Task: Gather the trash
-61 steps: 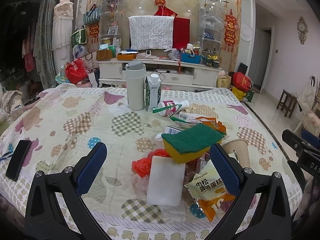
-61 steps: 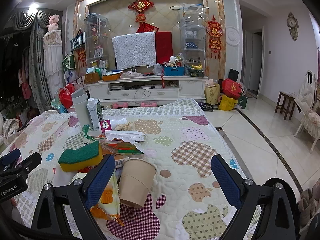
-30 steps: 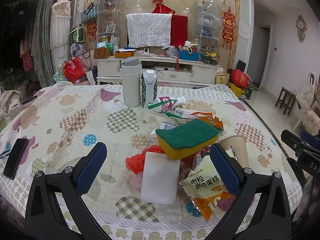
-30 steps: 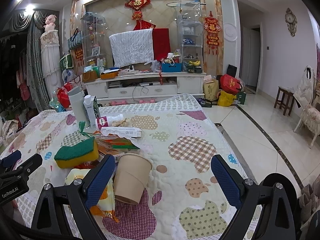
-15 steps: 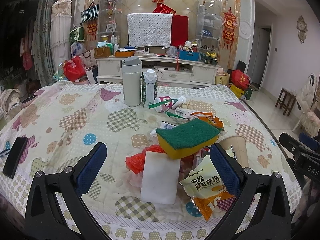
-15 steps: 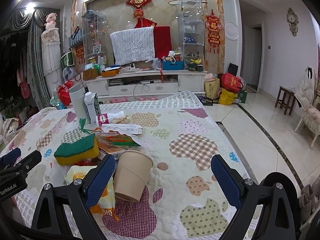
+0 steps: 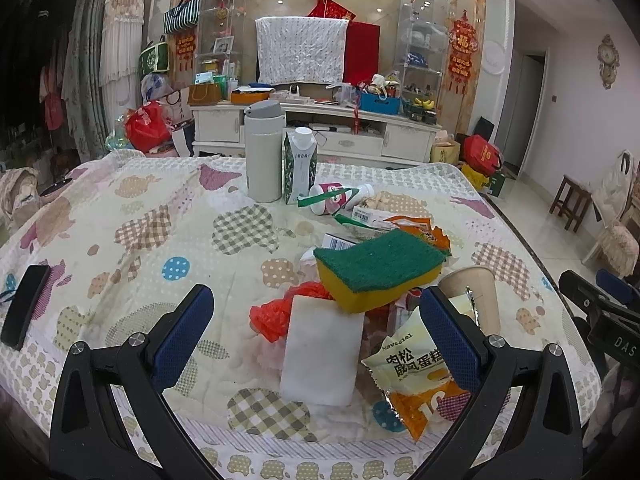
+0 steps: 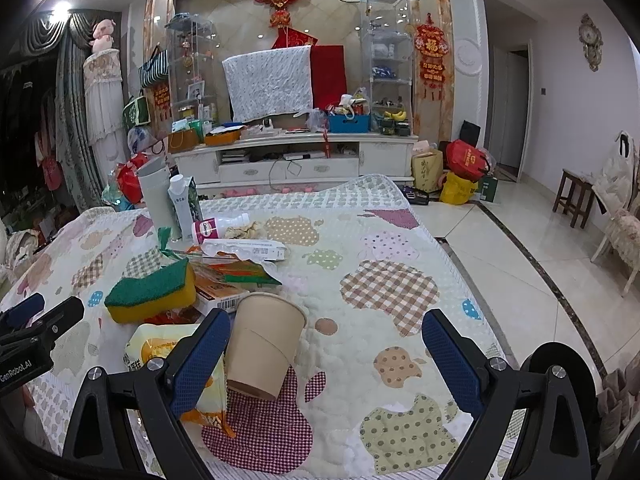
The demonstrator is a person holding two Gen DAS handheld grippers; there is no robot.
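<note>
Trash heap on quilted tabletop [image 7: 120, 216]: green-yellow sponge [image 7: 378, 268], white block [image 7: 322, 354], snack wrapper [image 7: 420, 372], paper cup [image 8: 264, 346] on its side. My left gripper [image 7: 316, 332] and right gripper [image 8: 324, 354]: fingers spread, holding nothing.

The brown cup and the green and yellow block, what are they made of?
The cup looks like matte brown paper, with a rolled rim and a seam. The block looks like a sponge: soft yellow foam under a rough green scrubbing layer.
</note>
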